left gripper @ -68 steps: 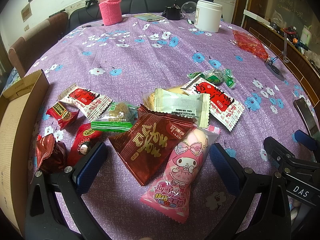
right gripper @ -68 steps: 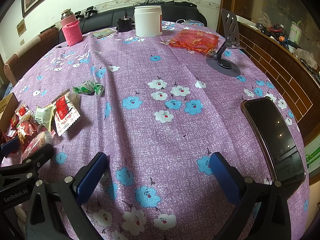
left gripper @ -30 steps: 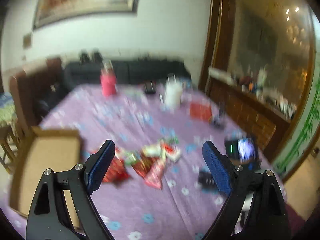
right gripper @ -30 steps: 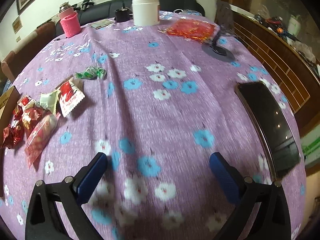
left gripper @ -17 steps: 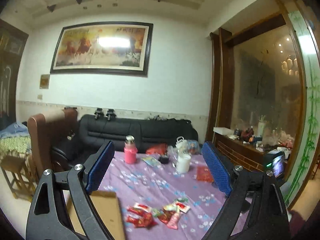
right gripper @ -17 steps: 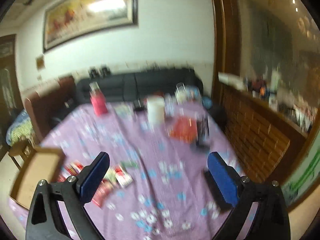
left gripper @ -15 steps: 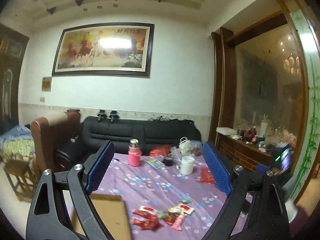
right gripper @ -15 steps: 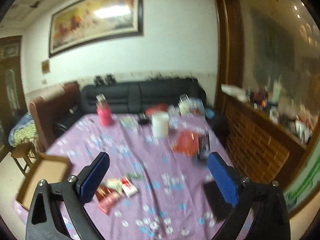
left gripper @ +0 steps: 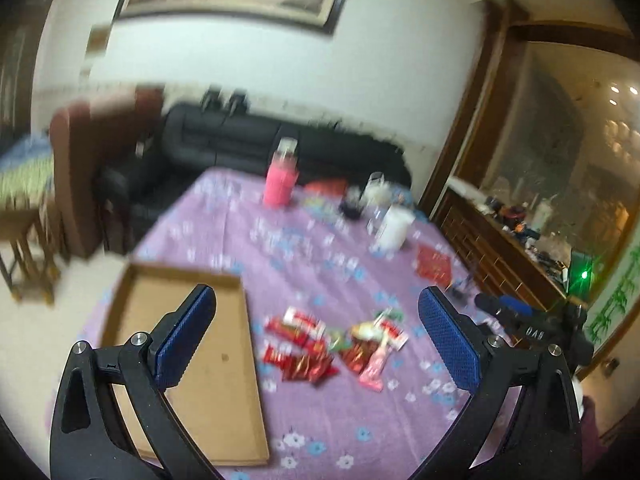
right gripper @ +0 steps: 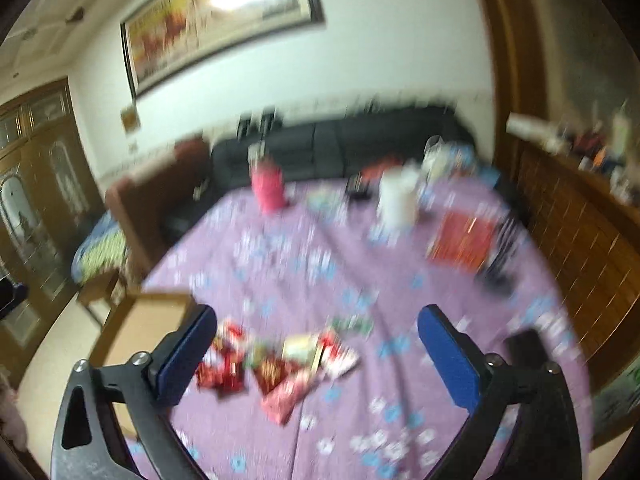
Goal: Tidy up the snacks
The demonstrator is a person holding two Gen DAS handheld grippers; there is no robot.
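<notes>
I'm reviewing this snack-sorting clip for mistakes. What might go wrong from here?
Both views are motion-blurred, so aiming at one packet in the snack pile may miss. The packets overlap, so the open left hand-held gripper might pinch two or scatter them. The cardboard box lies close beside the pile and could get knocked.

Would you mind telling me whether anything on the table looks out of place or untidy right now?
Yes: the snack packets lie in a loose, overlapping heap on the purple tablecloth, beside the cardboard box rather than in it. The box looks empty. Both views are motion-blurred, so finer damage or spills cannot be judged.
</notes>
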